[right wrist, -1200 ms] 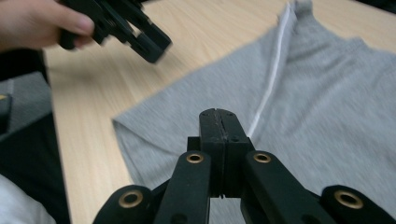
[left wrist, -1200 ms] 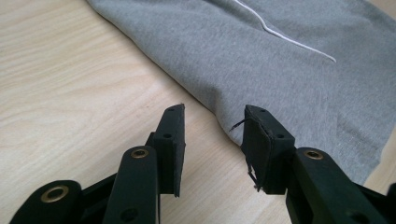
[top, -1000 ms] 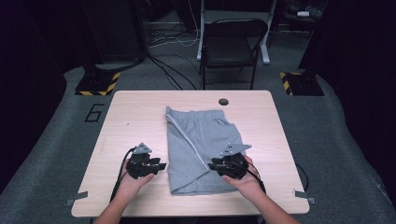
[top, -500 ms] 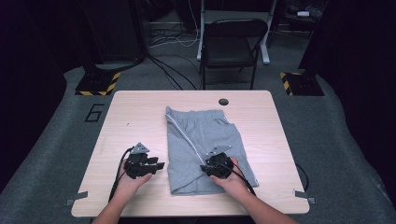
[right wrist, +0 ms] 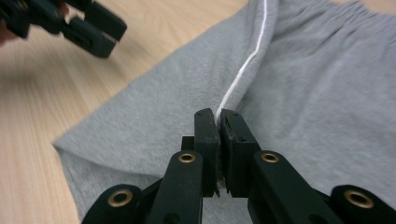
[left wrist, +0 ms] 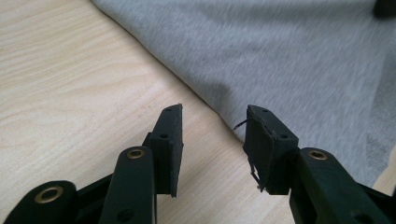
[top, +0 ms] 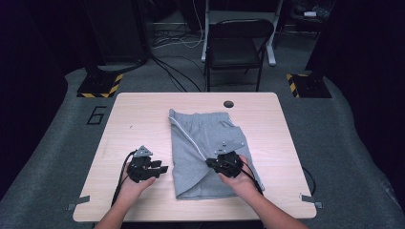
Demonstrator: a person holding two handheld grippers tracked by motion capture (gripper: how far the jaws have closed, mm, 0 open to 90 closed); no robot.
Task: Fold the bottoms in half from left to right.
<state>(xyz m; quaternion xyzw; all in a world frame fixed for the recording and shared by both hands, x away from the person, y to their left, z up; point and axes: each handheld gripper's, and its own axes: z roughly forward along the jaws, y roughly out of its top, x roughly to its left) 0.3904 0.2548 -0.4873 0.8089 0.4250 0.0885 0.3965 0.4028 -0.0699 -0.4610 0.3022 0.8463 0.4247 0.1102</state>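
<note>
A pale wooden table (top: 143, 119) stands on grey carpet in a dark room, with one black folding chair (top: 237, 47) behind its far edge, cables trailing over the floor, and two black bases marked with yellow-and-black stripes, one (top: 99, 85) to the far left and one (top: 305, 85) to the far right. A dark round hole (top: 229, 103) sits near the table's far edge. One pair of grey shorts (top: 200, 138) lies flat on the middle of the table – its long axis runs from the person toward the chair, waistband at the far end and leg hems near the person. A white stripe (right wrist: 243, 70) runs down a raised fold along that axis. There are two grippers. The right gripper (right wrist: 218, 116) has just been closing, and its jaws now pinch that fold, seemingly right at the stripe. The left gripper (left wrist: 212, 140) holds nothing – its jaws stand apart above bare wood just beside the shorts' left edge.
</note>
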